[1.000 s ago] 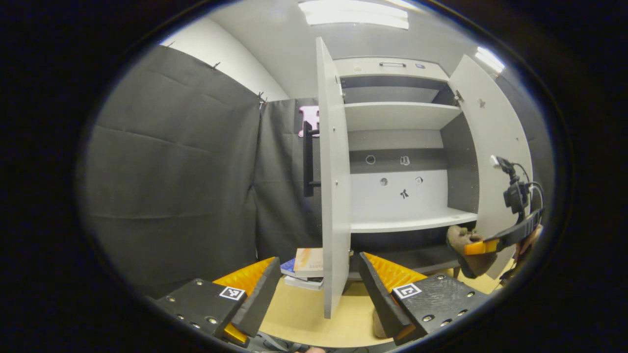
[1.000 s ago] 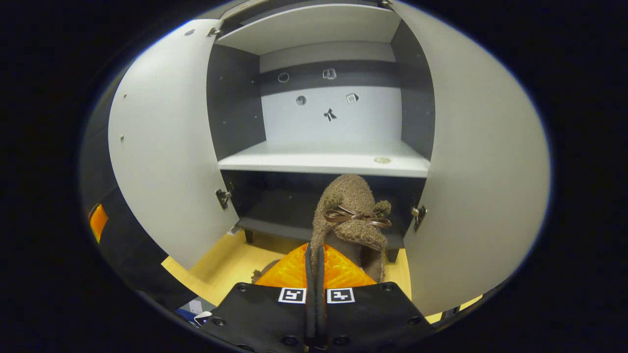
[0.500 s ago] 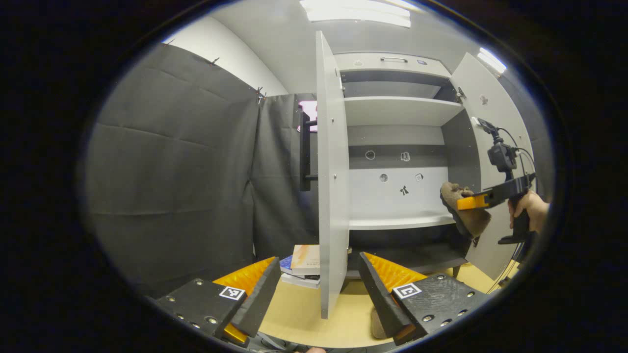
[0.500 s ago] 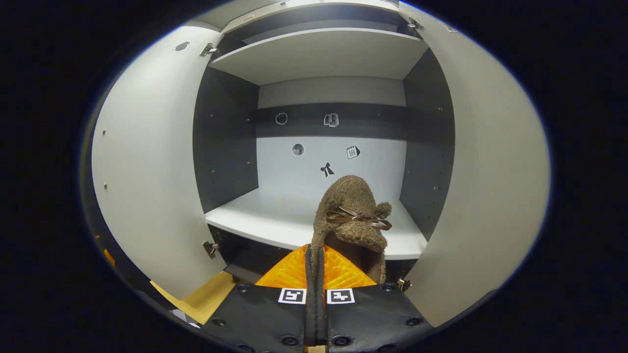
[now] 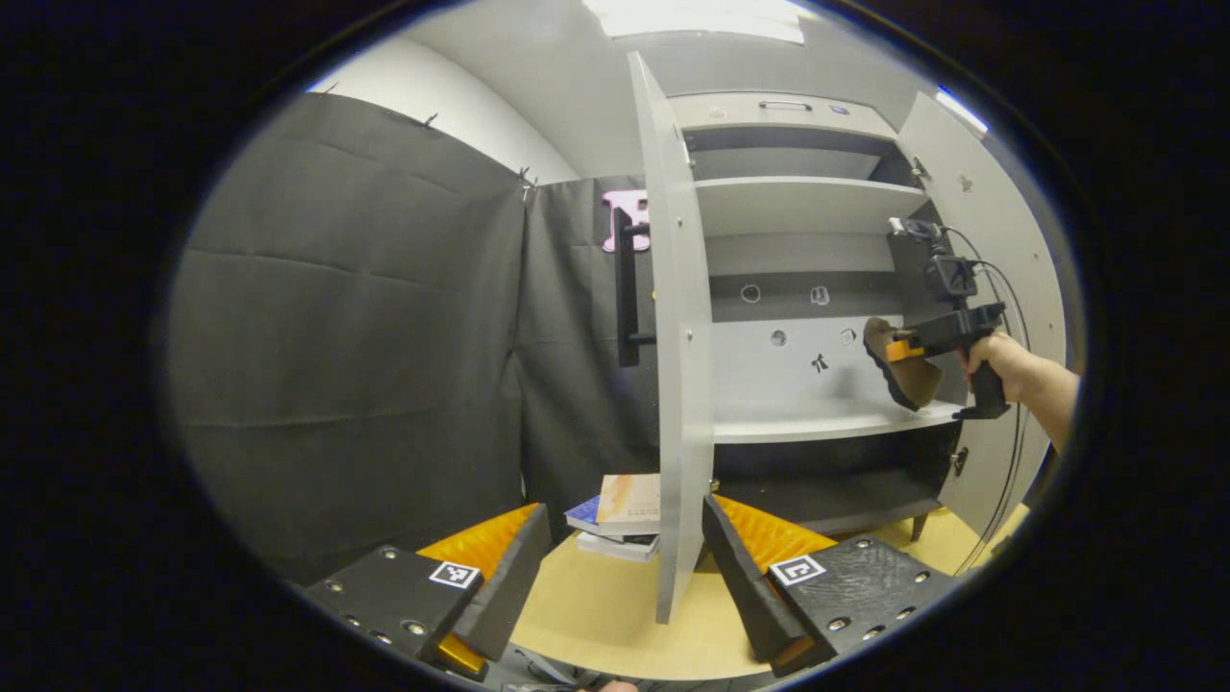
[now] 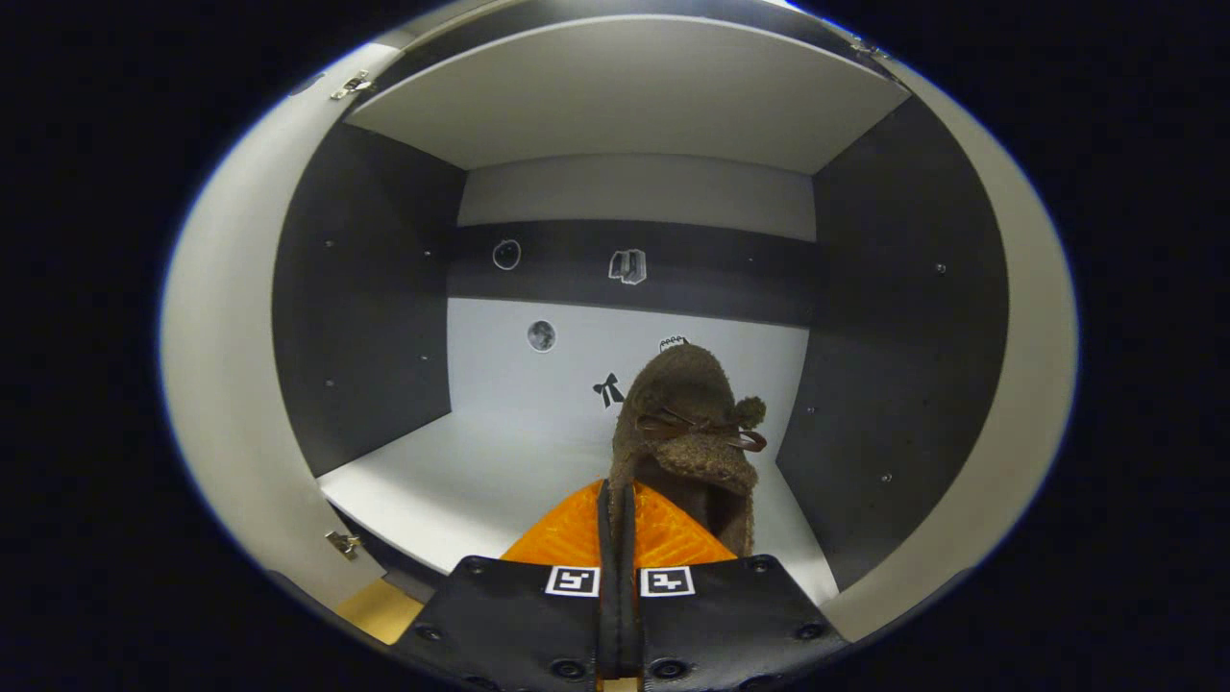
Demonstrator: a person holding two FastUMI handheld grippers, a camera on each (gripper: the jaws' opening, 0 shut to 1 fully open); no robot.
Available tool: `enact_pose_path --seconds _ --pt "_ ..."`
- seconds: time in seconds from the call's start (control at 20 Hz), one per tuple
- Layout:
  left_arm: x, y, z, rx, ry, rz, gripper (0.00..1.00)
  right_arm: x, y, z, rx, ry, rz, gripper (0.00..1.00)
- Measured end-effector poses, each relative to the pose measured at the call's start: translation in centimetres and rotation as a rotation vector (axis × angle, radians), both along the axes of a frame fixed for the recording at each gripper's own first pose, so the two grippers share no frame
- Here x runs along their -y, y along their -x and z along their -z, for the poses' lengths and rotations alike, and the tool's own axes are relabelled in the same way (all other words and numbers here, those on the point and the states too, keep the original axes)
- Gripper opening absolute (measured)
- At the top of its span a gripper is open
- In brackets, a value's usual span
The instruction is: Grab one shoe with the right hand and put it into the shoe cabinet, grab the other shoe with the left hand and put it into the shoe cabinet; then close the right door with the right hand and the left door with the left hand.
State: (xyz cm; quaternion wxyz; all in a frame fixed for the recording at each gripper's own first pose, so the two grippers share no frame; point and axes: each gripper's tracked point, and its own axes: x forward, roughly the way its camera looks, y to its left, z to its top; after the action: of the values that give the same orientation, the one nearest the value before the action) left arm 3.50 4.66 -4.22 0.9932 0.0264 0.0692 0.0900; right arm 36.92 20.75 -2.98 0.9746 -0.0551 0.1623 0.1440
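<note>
Fingers of the right claw [image 6: 615,500] are pressed together on the rim of a fuzzy brown shoe [image 6: 687,432] with a ribbon bow, held above the pale middle shelf [image 6: 461,481] of the shoe cabinet [image 5: 817,269]. Best to lower it until the sole lies flat, then let go. Left claw [image 5: 625,557] hangs wide open and empty near the left door [image 5: 677,384].

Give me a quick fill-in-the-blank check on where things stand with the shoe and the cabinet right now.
1. The right tongs are shut on a brown ____.
2. The shoe hangs above the middle ____ of the cabinet.
3. Both cabinet doors are ____.
4. The left tongs are open and hold ____.

Missing words: shoe; shelf; open; nothing
</note>
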Motion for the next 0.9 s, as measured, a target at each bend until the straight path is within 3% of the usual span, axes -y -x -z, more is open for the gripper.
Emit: enact_pose_path --seconds 0.05,0.1,0.15,0.2,0.3,0.35,0.4,0.45,0.5,0.55,0.6,0.9 --pt "-0.1 0.1 0.2 -0.005 0.000 -0.004 0.93 -0.1 -0.9 0.5 -0.011 0.004 0.008 0.01" --pt "-0.2 0.1 0.3 -0.010 -0.003 -0.008 1.00 -0.2 -1.6 1.3 -0.031 0.021 0.012 0.02" --pt "-0.3 0.3 0.5 -0.016 -0.007 -0.011 1.00 -0.4 -2.1 1.9 -0.040 0.030 0.010 0.02" --pt "-0.5 0.4 0.6 -0.021 -0.010 -0.015 0.93 -0.9 -2.7 2.2 -0.046 0.024 0.005 0.02" --pt "-0.6 0.7 0.7 -0.022 0.001 -0.019 0.93 -1.1 -3.1 2.6 -0.050 0.038 0.019 0.02" --pt "-0.5 0.9 0.8 -0.020 0.012 -0.019 1.00 -0.7 -3.3 2.5 -0.029 0.062 0.039 0.08" --pt "-0.4 1.1 0.9 -0.020 0.025 -0.015 1.00 -0.8 -3.3 2.0 -0.006 0.072 0.039 0.20" --pt "-0.2 1.1 1.2 -0.024 0.034 -0.009 0.93 -1.3 -2.9 1.2 0.028 0.070 0.032 0.25" --pt "0.2 1.1 1.5 -0.029 0.043 0.004 0.93 -1.6 -2.4 0.3 0.061 0.075 0.022 0.44" --pt "0.8 1.1 1.7 -0.034 0.050 0.024 0.86 -1.6 -1.6 -0.7 0.095 0.080 0.013 0.71" --pt "1.3 1.2 2.1 -0.042 0.055 0.043 1.00 -1.7 -1.6 -1.2 0.128 0.086 0.021 0.98" --pt "4.3 1.1 3.5 -0.064 0.060 0.141 1.00 -0.1 5.4 -4.4 0.191 -0.020 0.020 0.98"
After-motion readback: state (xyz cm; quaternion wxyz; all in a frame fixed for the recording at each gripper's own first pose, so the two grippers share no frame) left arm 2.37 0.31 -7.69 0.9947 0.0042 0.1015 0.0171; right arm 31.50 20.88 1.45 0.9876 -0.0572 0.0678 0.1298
